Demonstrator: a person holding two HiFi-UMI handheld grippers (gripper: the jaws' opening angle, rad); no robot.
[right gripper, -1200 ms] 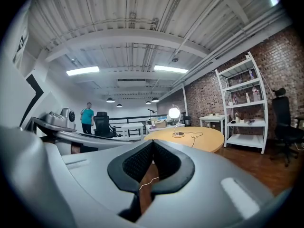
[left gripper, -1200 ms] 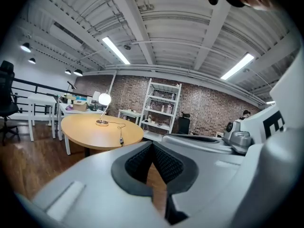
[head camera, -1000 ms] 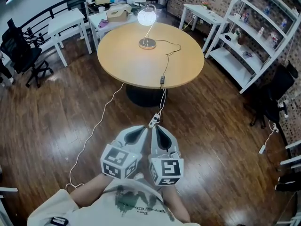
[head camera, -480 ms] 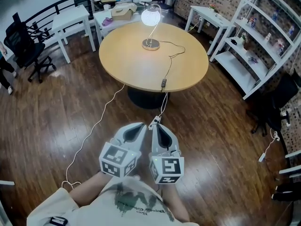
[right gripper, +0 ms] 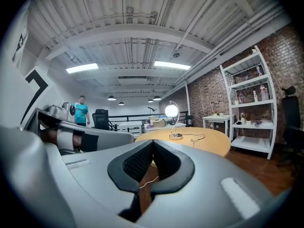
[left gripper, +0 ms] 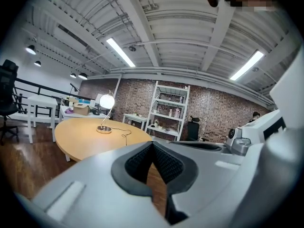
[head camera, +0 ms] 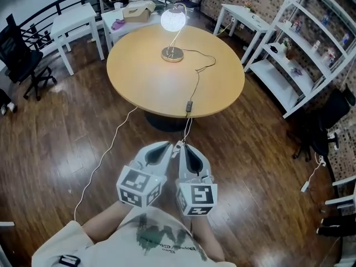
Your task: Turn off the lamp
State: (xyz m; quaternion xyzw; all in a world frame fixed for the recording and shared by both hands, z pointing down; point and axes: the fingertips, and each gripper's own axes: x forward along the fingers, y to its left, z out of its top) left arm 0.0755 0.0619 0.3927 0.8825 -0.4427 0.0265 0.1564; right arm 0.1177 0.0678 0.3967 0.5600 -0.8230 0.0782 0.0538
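A desk lamp stands at the far side of the round wooden table (head camera: 139,77), its globe (head camera: 173,19) lit and its metal base (head camera: 172,54) below it. Its cord runs across the tabletop to an inline switch (head camera: 189,105) at the near edge, then drops to the floor. My left gripper (head camera: 162,151) and right gripper (head camera: 188,152) are side by side close to my chest, well short of the table, both shut and holding nothing. The lit globe (left gripper: 107,101) shows far ahead in the left gripper view, and also as the globe (right gripper: 171,110) in the right gripper view.
A white shelf unit (head camera: 303,43) stands to the right of the table. White side tables (head camera: 75,21) with a cardboard box (head camera: 135,13) are behind it, and a black office chair (head camera: 19,52) at the left. A white cable (head camera: 105,160) trails over the wooden floor. A person (right gripper: 82,112) stands far off.
The table and the cord's switch sit slightly nearer and lower in the head view than a second ago. Both grippers stay shut and together, in the same pose.
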